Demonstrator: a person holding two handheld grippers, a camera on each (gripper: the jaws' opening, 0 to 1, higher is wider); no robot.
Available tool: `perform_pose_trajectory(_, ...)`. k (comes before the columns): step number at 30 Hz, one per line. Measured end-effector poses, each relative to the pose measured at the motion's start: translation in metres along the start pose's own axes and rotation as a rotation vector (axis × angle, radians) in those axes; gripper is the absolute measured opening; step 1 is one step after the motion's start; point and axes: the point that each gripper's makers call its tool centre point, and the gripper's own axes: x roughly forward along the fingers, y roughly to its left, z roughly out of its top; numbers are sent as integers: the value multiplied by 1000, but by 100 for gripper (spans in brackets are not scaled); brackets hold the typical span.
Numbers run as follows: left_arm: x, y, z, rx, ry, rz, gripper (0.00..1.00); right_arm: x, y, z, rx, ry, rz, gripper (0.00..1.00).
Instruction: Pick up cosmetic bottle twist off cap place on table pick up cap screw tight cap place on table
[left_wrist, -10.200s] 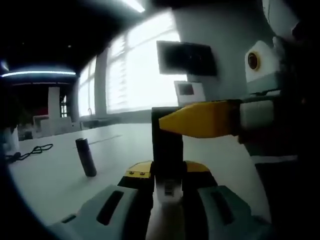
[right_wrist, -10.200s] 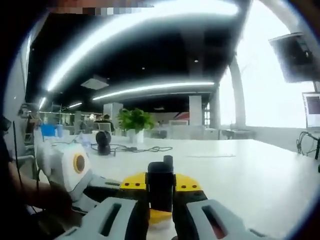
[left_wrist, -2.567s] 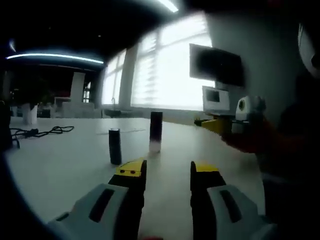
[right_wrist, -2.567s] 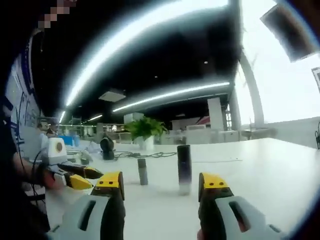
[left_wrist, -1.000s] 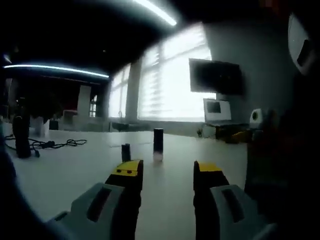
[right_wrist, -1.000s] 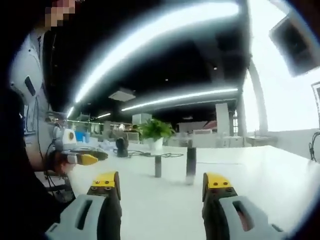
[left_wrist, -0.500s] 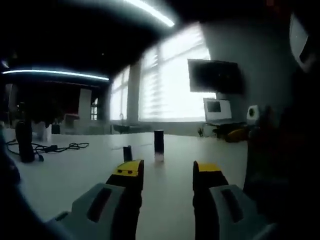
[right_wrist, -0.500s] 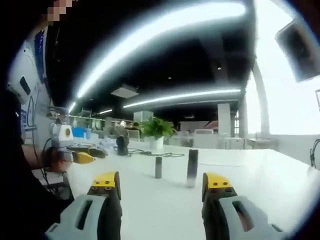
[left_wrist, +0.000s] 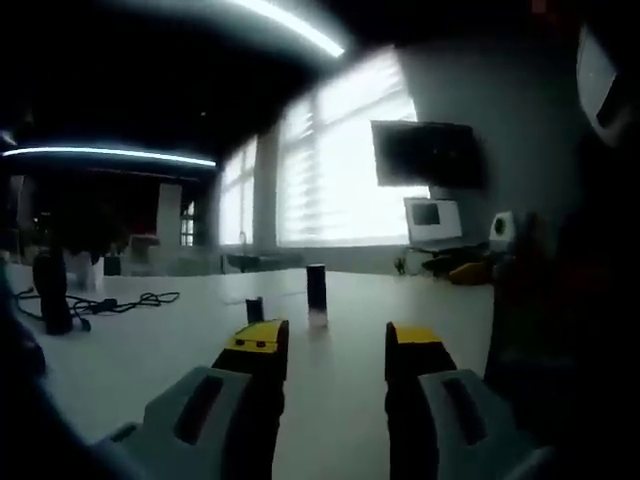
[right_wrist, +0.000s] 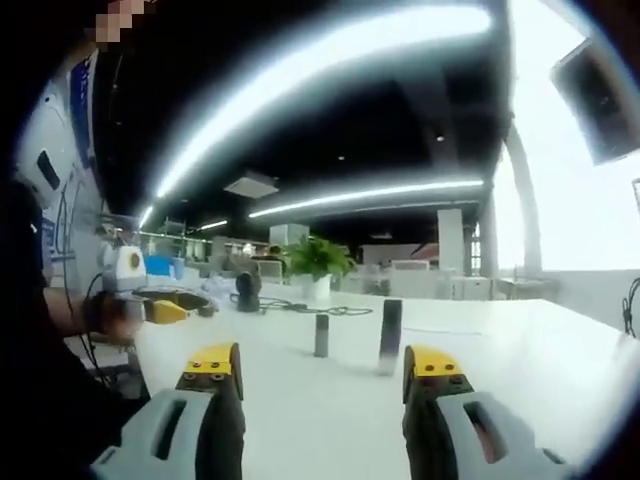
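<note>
Both of your hand-held grippers are empty, jaws spread wide: left hand-held gripper (left_wrist: 327, 345), right hand-held gripper (right_wrist: 323, 372). In the left gripper view the bottle (left_wrist: 317, 294) stands upright on the counter (left_wrist: 150, 345) at about 12 o'clock from the jaws, well apart from them, with a shorter tube (left_wrist: 255, 309) just beside it at 10 o'clock. In the right gripper view the bottle (right_wrist: 389, 335) sits at 1 o'clock and the tube (right_wrist: 321, 335) at 12 o'clock; your other hand shows at 9 o'clock, holding its gripper low

Judgement: bottle looks capped and set down, so the task reads as done or nearly done. I can't tell from here how tight the cap is

Risks if you go back in:
- bottle is tall, slim and narrow-based, so a jaw brushing its top would tip it
- the tube is close enough that a falling bottle could knock it over
- both are dark and similar, so it's easy to grab the wrong one
- the cable (left_wrist: 120, 300) at 9 o'clock could snag a low sweep

Materials: bottle is a dark smooth cylinder with a paler, possibly frosted base; tube is matte dark; counter is flat white laminate with slight sheen; jaw tips are yellow hard plastic
</note>
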Motion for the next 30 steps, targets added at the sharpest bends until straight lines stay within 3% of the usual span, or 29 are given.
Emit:
perform_pose_trajectory(12, 2, 3, -1, 0, -13, 3, 28, -4, -13, -3, -10, -1, -27, 58)
perform_pose_trajectory(19, 4, -3, -2, -15, -7, -14, 30, -5, -10, 0, -14, 0, -30, 58)
perform_pose_trajectory(23, 0, -1, 4, -1, -34, 2, 30, -5, -9, 1, -14, 1, -35, 58)
perform_pose_trajectory(30, 0, 3, -1, -15, -19, 10, 30, -4, -7, 5, -21, -4, -29, 57)
